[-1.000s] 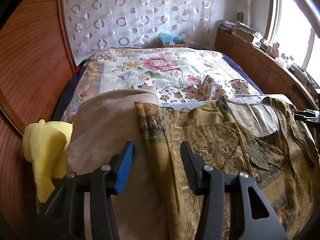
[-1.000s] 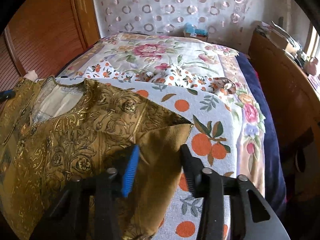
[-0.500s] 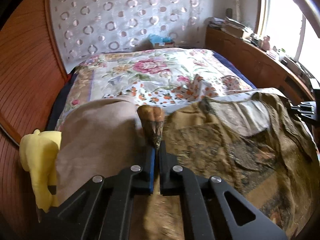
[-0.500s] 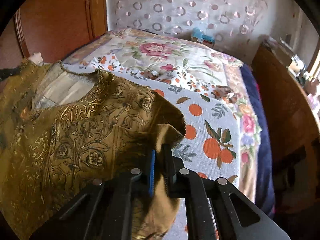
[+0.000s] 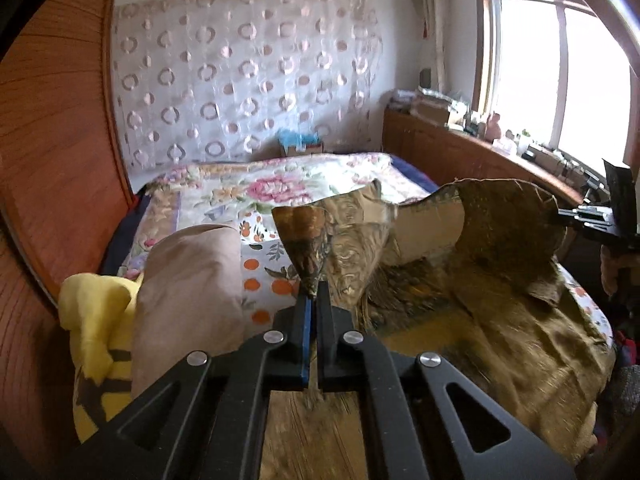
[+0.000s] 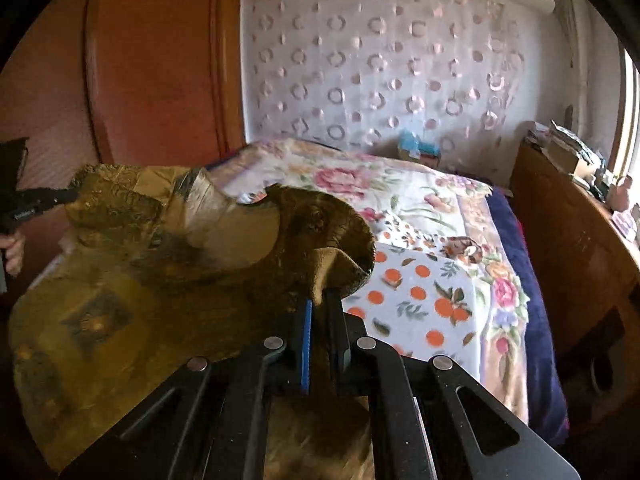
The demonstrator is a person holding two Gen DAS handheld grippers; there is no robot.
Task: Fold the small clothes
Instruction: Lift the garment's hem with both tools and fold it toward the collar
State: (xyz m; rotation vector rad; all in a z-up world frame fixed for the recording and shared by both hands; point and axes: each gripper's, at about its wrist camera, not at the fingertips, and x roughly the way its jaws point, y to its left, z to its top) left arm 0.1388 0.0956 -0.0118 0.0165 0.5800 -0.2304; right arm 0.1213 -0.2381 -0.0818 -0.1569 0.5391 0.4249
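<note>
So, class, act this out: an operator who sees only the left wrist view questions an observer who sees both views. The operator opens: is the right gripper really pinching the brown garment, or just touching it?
Observer: Pinching. The right gripper's jaws are shut on a bunched corner of the brown garment.
Operator: Does my left gripper show from that side?
Observer: Yes, at the picture's left edge. The left gripper clamps the other corner, and a hand below it holds the handle.
Operator: What lies past the right corner?
Observer: The orange-print sheet, then a navy blanket along the bed's edge.
</note>
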